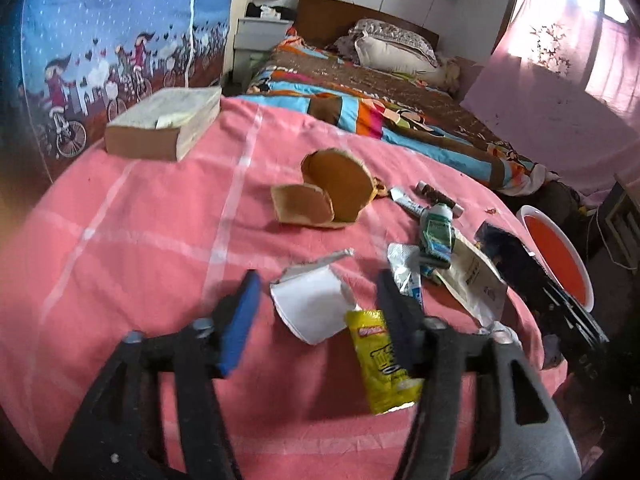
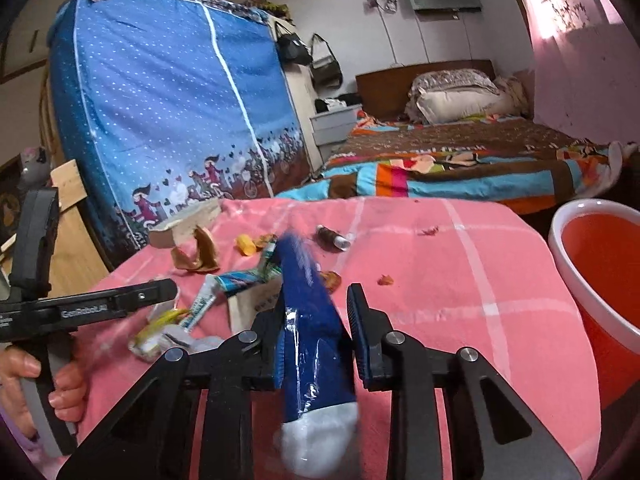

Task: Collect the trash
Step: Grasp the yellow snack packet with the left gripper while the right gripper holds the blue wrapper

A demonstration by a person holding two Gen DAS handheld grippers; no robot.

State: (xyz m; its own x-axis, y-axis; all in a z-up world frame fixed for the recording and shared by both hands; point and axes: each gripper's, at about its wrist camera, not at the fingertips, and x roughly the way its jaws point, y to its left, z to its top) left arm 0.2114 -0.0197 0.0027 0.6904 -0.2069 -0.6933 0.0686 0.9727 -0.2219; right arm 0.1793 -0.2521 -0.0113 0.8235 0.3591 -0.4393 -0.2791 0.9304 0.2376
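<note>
Trash lies scattered on a pink checked cloth [image 1: 160, 216]. My left gripper [image 1: 318, 280] is open just above it. A torn white paper cup [image 1: 312, 308] lies between its fingers, and a yellow wrapper [image 1: 382, 364] rests by the right finger. Neither pad presses on them. My right gripper [image 2: 316, 300] is shut on a blue packet [image 2: 310, 340] with a silvery white end, held upright above the cloth. A red bucket [image 2: 596, 276] with a white rim stands just right of it, off the cloth's edge.
Further out lie a toothpaste tube [image 1: 408, 276], a green bottle [image 1: 434, 232], brown cardboard pieces [image 1: 328, 196], a small dark bottle [image 2: 334, 238] and a thick book [image 1: 168, 124]. A hand [image 2: 60, 392] holds the left tool. Behind are a blue wardrobe [image 2: 168, 100] and a bed [image 2: 460, 160].
</note>
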